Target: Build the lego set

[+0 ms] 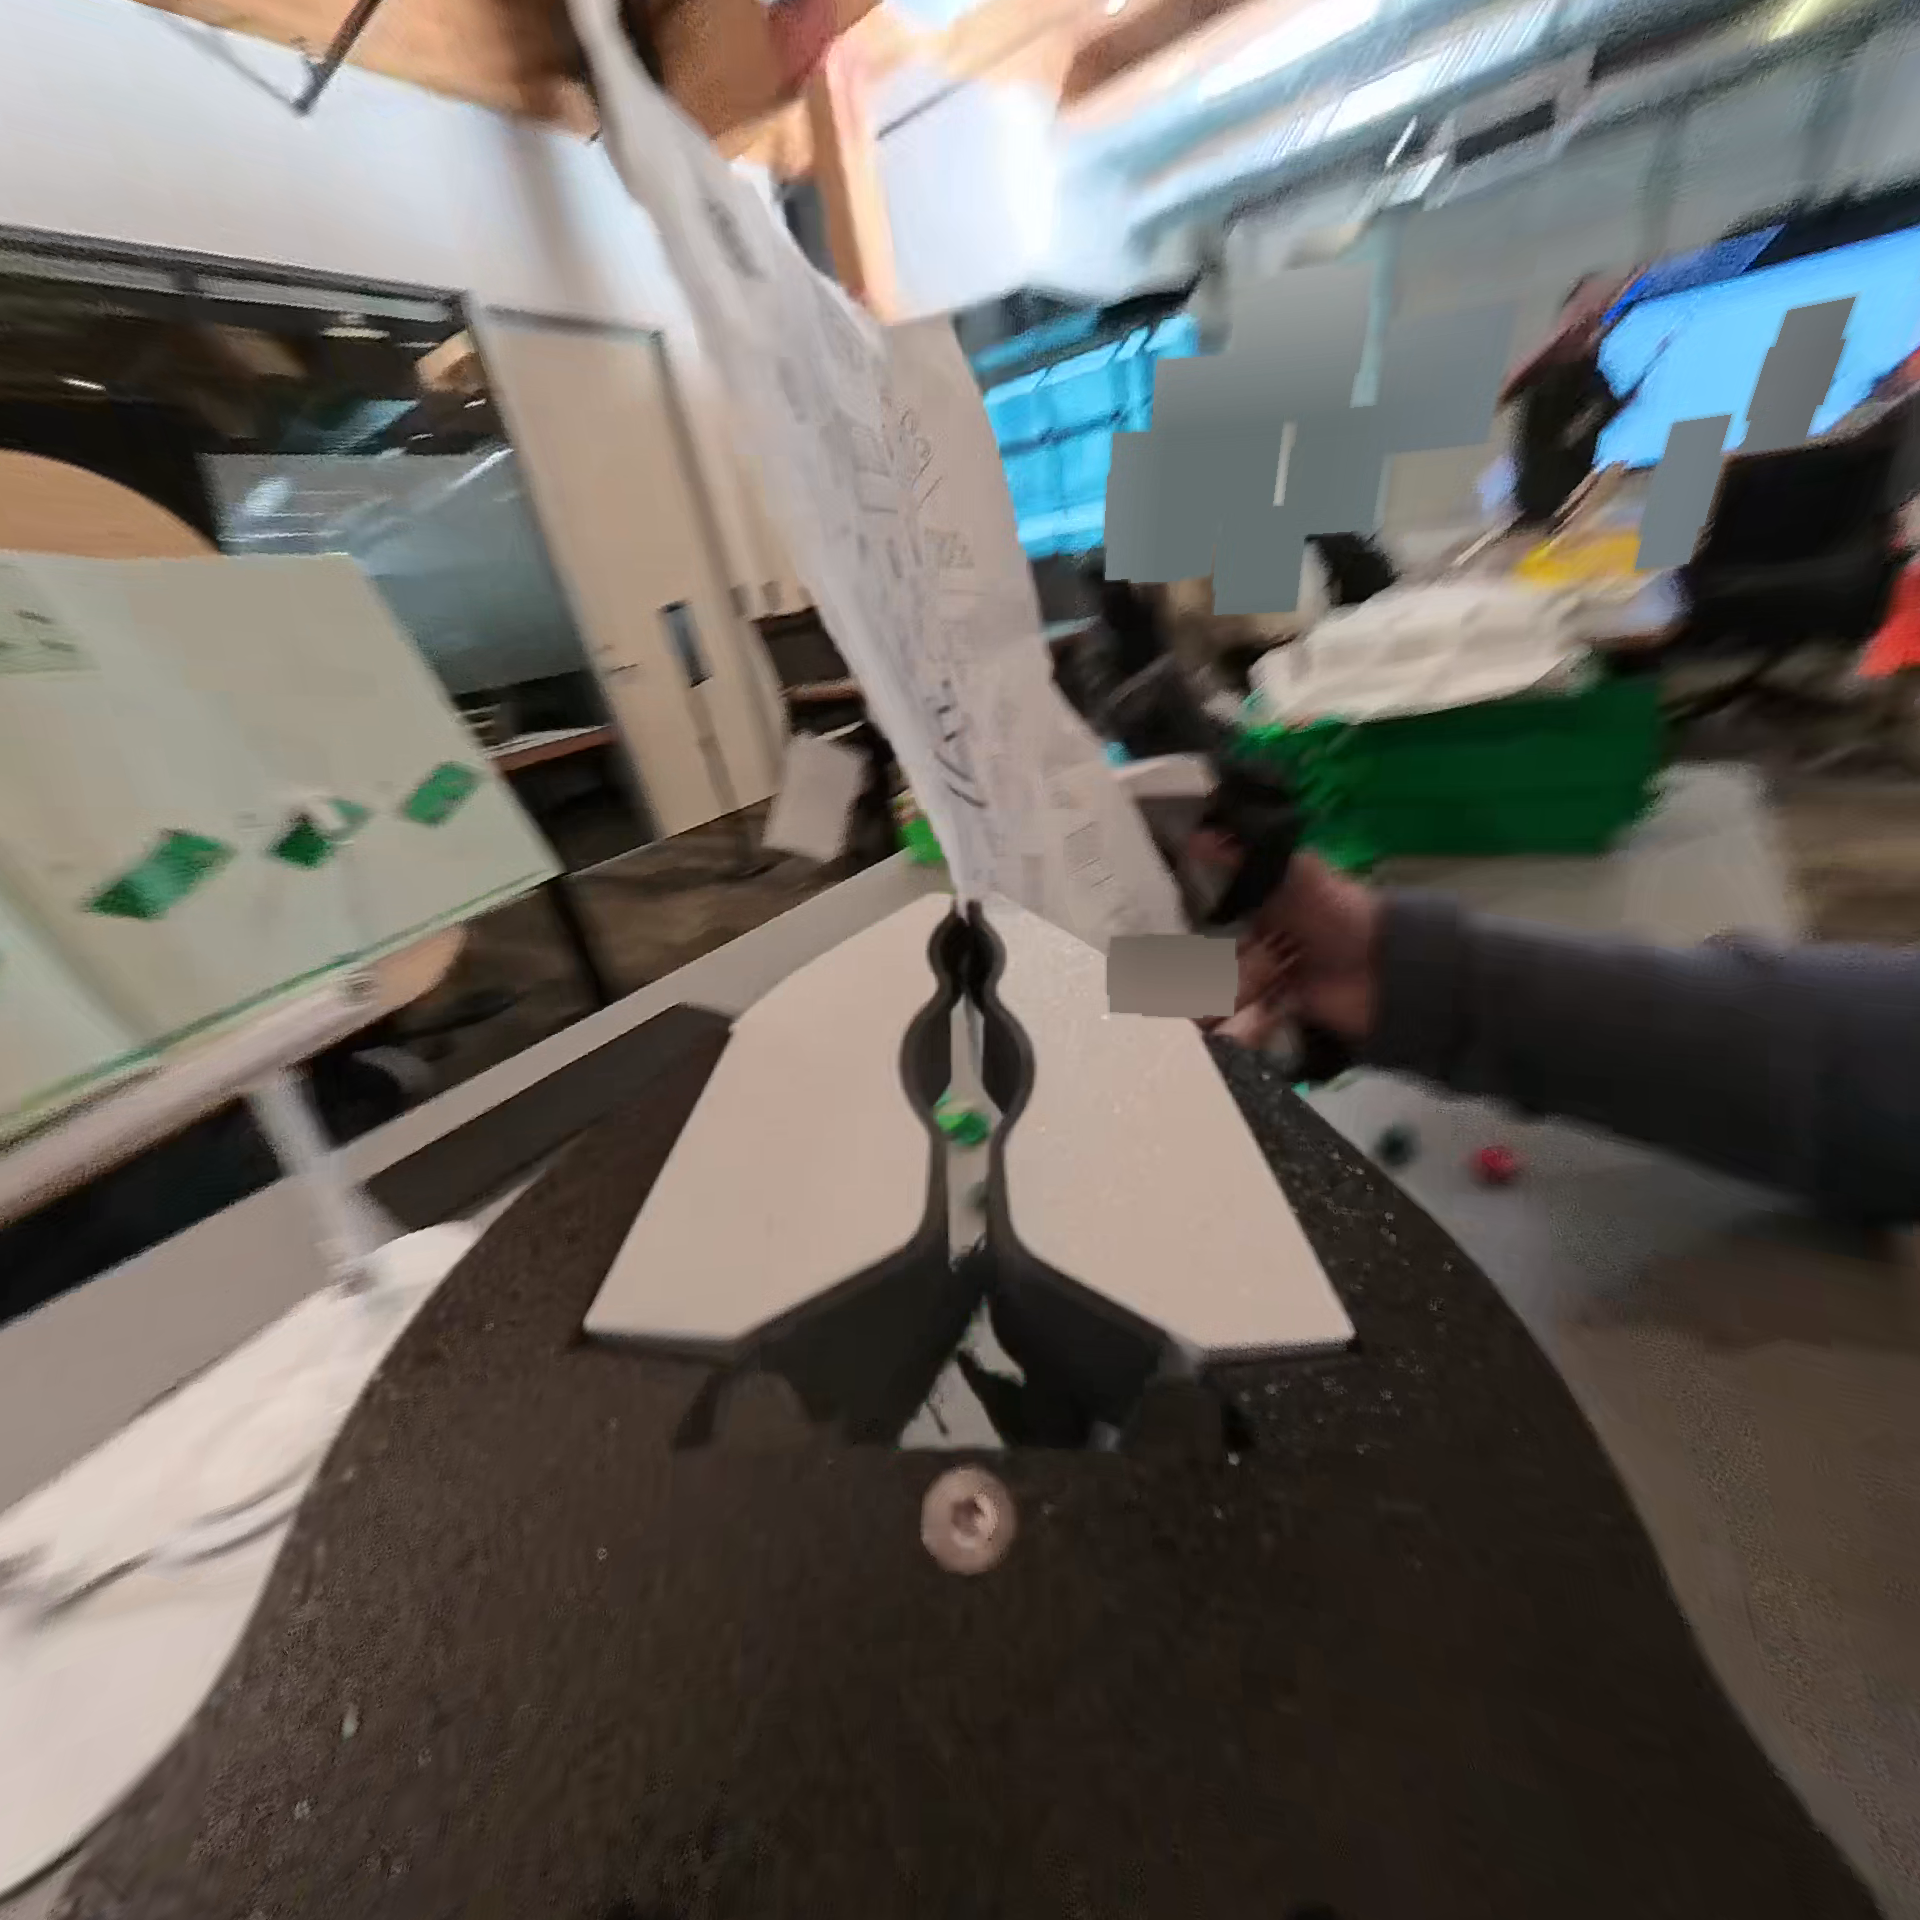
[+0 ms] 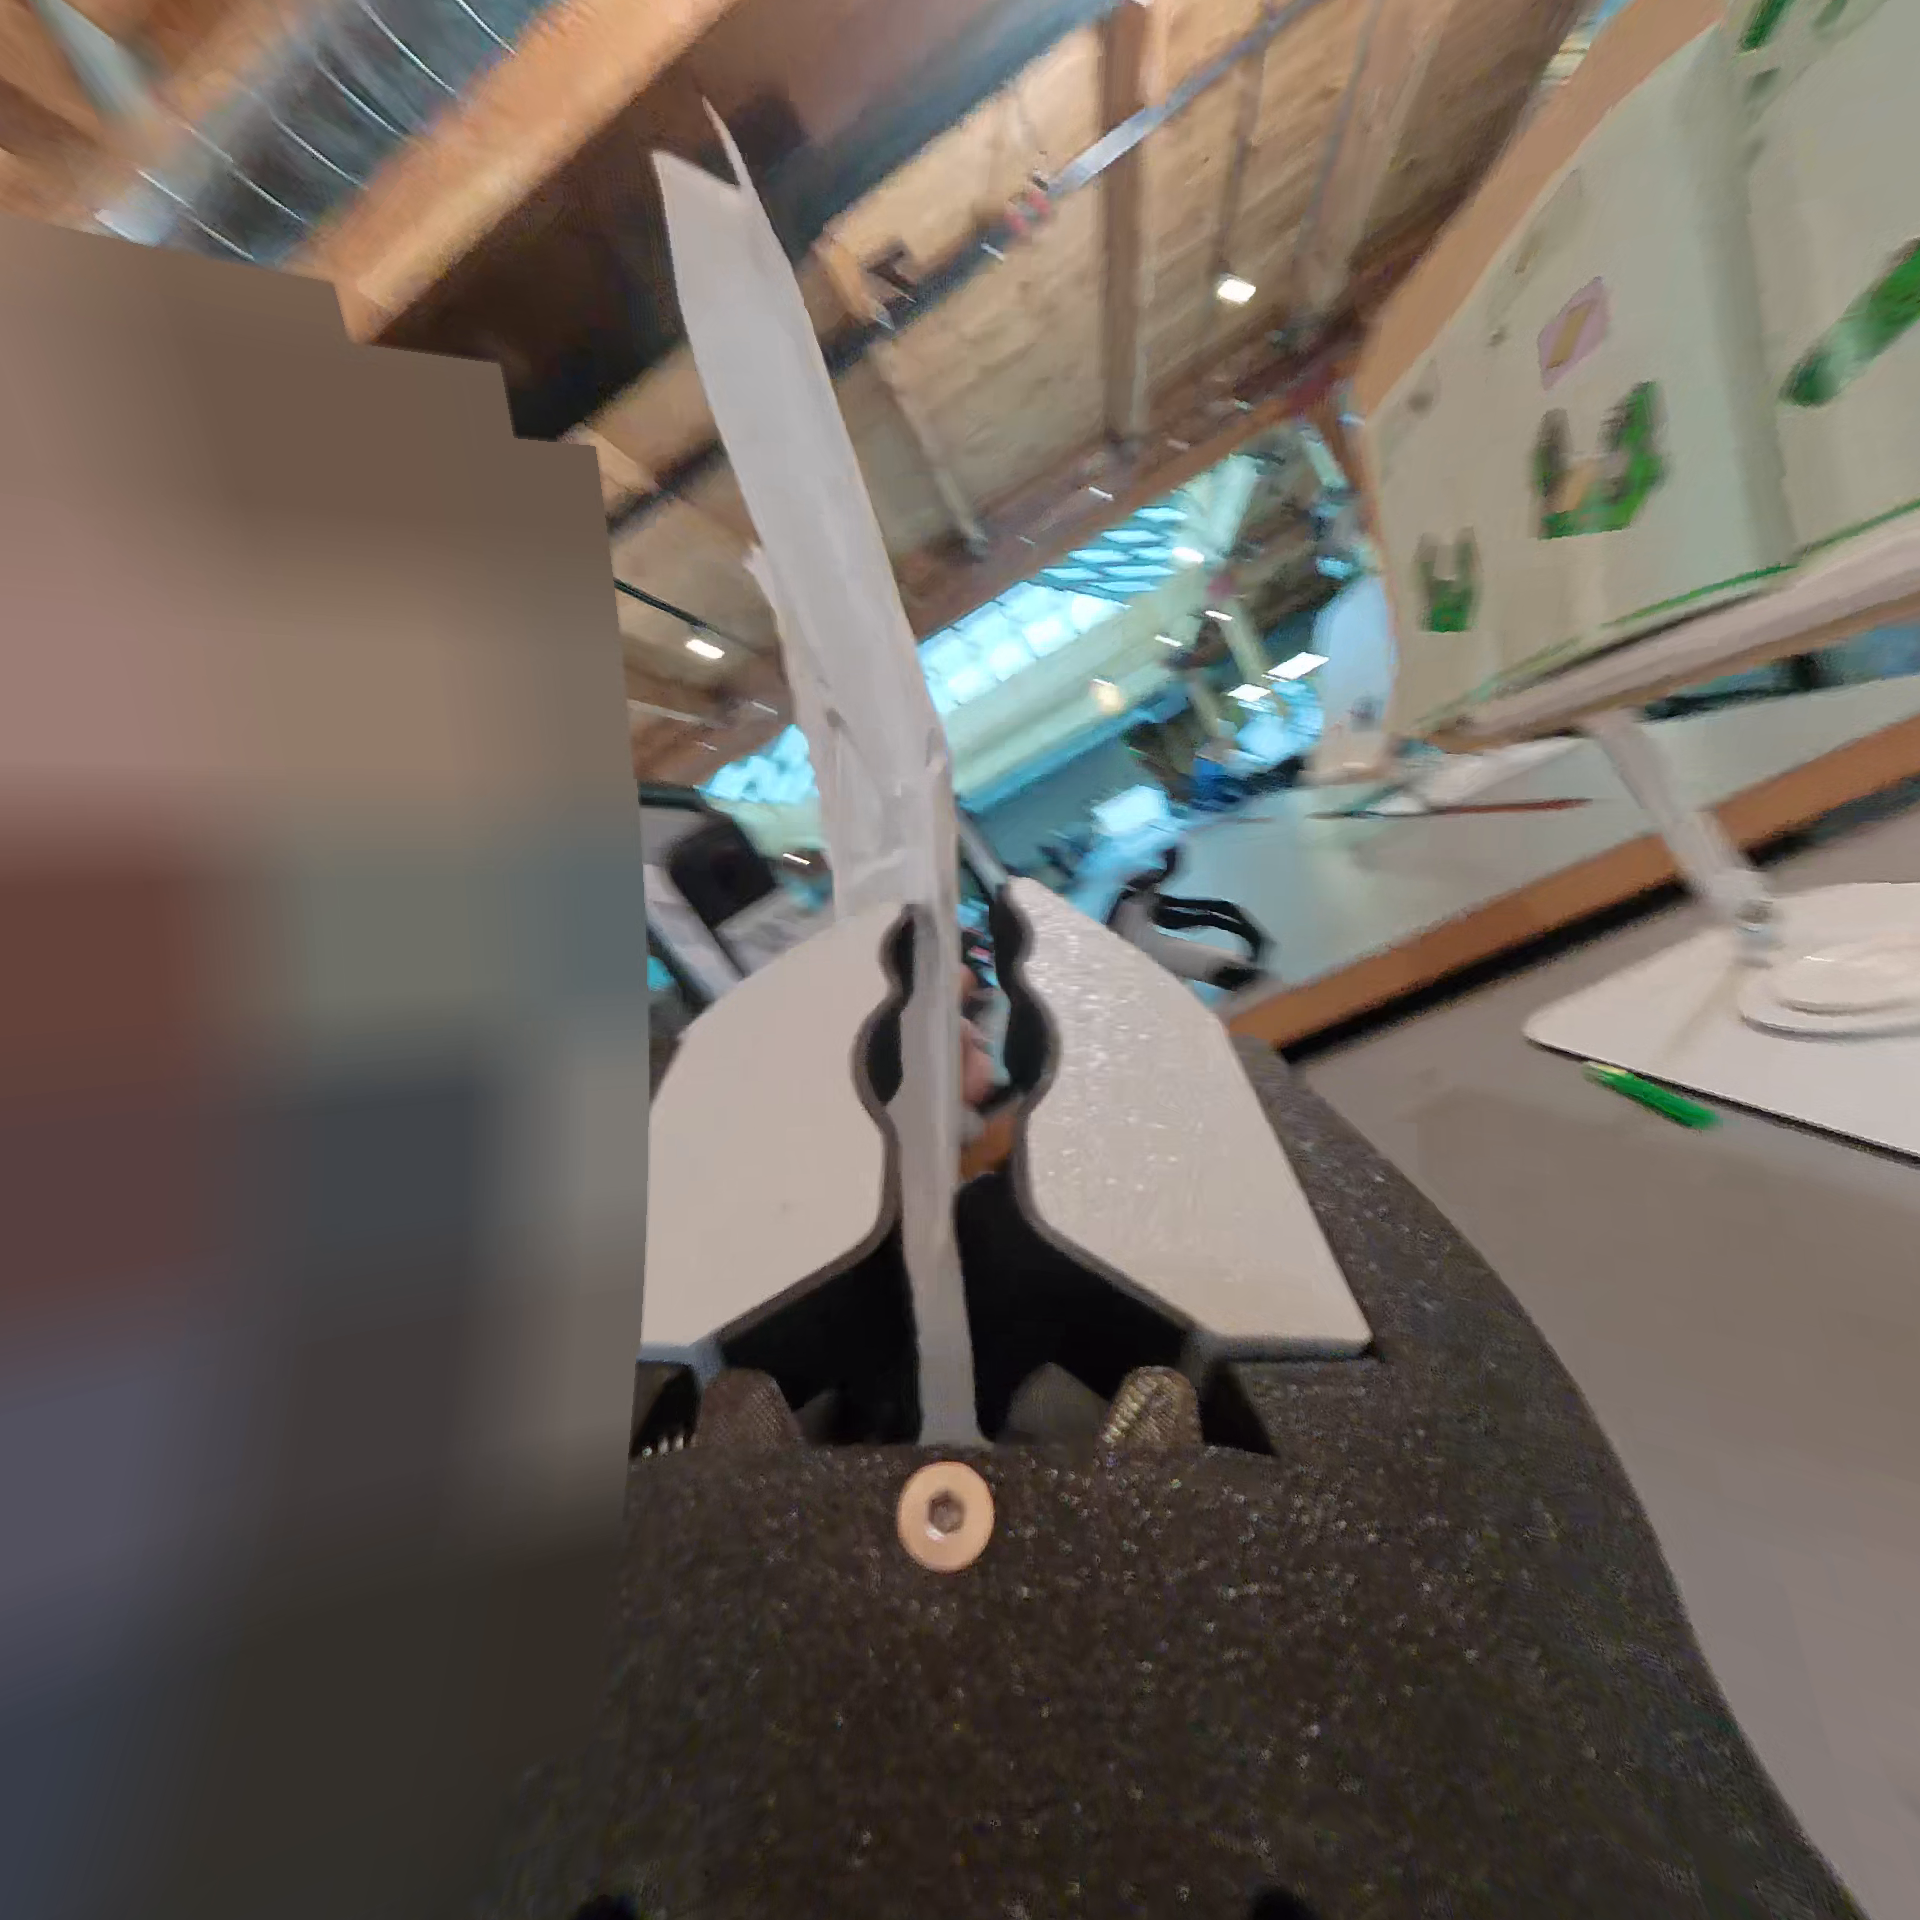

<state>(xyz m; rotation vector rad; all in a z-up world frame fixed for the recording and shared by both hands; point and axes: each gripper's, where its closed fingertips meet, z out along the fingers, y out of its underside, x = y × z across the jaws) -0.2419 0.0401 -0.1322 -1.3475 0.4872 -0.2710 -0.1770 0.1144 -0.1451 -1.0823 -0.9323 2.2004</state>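
Observation:
My left gripper is shut on the lower edge of a white printed paper bag, which rises up and to the left from its tips. My right gripper has a narrow gap between its jaws. The same paper stands in that gap against the left finger, and its top edge is torn. The right gripper also shows in the left wrist view, at the paper's right edge, held by a hand in a dark sleeve. Small green pieces lie on the table below.
An open instruction booklet rests on a white stand on the grey table. A green piece lies by the stand's base. A red piece and a dark green piece lie under the sleeve. Green bins stand behind.

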